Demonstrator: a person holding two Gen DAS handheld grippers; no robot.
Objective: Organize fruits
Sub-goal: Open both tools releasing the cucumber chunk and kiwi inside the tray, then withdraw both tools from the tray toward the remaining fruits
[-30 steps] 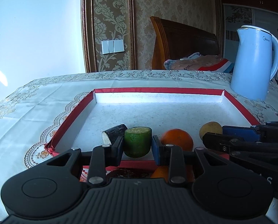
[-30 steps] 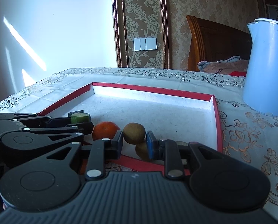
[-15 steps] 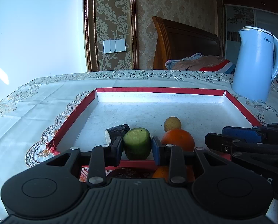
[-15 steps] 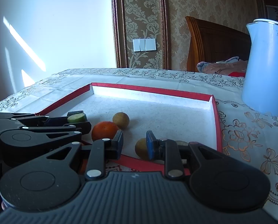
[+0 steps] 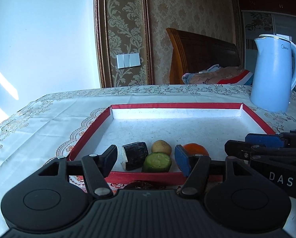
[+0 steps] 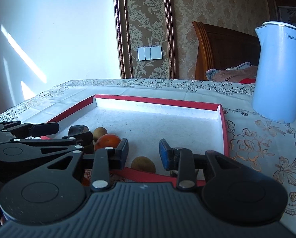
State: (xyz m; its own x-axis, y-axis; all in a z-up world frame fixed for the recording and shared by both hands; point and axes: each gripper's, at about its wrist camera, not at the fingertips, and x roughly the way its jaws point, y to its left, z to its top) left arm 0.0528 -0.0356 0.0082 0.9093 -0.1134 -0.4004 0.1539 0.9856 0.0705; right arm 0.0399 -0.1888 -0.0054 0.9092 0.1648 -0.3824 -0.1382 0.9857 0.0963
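Fruits gathered at the tray's (image 5: 92,130) near edge.
Both the left tool (image 5: 146,159) and the right tool (image 6: 144,151) were held apart, gripping nothing; the cucumber (image 5: 157,162), orange (image 5: 194,148) and eggplant (image 5: 135,155) were set in the tray.

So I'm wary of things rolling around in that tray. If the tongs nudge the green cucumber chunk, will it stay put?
Probably not reliably. The cucumber chunk looks like a short cylinder lying tilted with its cut face up, so a sideways nudge could roll it. It seems firm, so gripping should work. The eggplant piece and round fruit close by might block it.
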